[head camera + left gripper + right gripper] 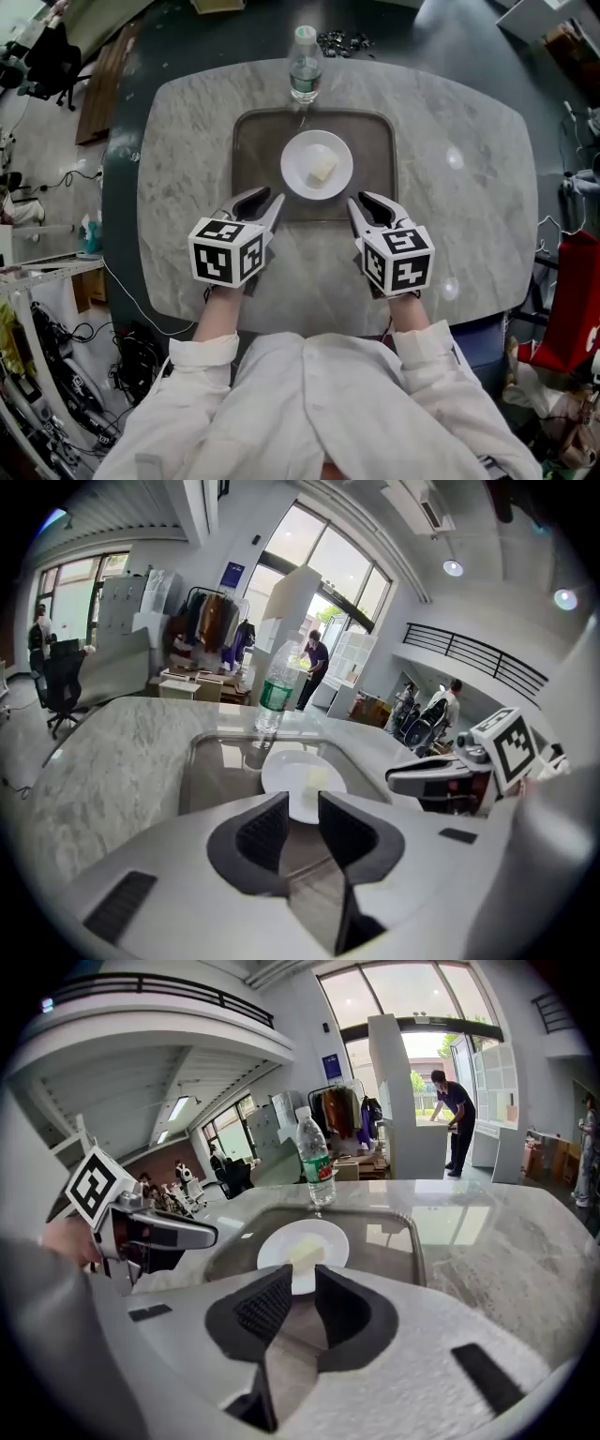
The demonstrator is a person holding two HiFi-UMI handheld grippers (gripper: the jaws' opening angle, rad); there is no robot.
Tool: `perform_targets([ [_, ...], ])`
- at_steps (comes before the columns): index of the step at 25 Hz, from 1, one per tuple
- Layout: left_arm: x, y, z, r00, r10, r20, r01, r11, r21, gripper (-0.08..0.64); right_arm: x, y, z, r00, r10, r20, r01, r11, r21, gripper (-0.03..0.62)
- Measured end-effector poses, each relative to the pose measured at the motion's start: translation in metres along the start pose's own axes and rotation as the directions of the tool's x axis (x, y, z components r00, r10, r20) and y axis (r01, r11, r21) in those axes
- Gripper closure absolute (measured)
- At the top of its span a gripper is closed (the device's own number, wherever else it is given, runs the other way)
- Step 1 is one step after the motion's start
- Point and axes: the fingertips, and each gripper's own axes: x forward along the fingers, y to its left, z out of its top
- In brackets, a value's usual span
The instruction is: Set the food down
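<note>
A pale yellow piece of food (322,170) lies on a round white plate (305,157), which stands on a brown tray (253,150) in the middle of the marble table (187,141). My left gripper (264,202) hovers at the tray's near left edge, and my right gripper (366,202) at its near right edge. Both point toward the plate, and each stands open by a narrow gap with nothing between its jaws. In the left gripper view the plate (281,775) shows just beyond the fingertips (272,808). The right gripper view shows the food (305,1252) likewise.
A clear water bottle with a green label (305,66) stands upright just beyond the tray's far edge. Small dark items (342,41) lie behind it. Cables and clutter sit on the floor to the left (56,328). People stand far off in the room.
</note>
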Motion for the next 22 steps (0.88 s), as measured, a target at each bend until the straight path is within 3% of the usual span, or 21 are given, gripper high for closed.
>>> perform_targets([
  [9, -0.056, -0.070, -0.020, 0.991, -0.032, 0.129, 0.034, 0.999, -0.013, 0.503, -0.067, 0.035, -0.003, 0.993, 0.081, 0.085, -0.075, 0.994, -0.076, 0.546],
  [16, -0.091, -0.123, -0.021, 0.963, -0.108, 0.247, 0.106, 0.994, 0.019, 0.522, -0.113, 0.060, -0.013, 0.970, 0.206, 0.129, -0.189, 0.973, -0.131, 0.555],
  [22, -0.105, -0.156, -0.029, 0.941, -0.188, 0.280, 0.178, 0.982, 0.059, 0.524, -0.140, 0.073, -0.020, 0.954, 0.251, 0.166, -0.224, 0.960, -0.167, 0.587],
])
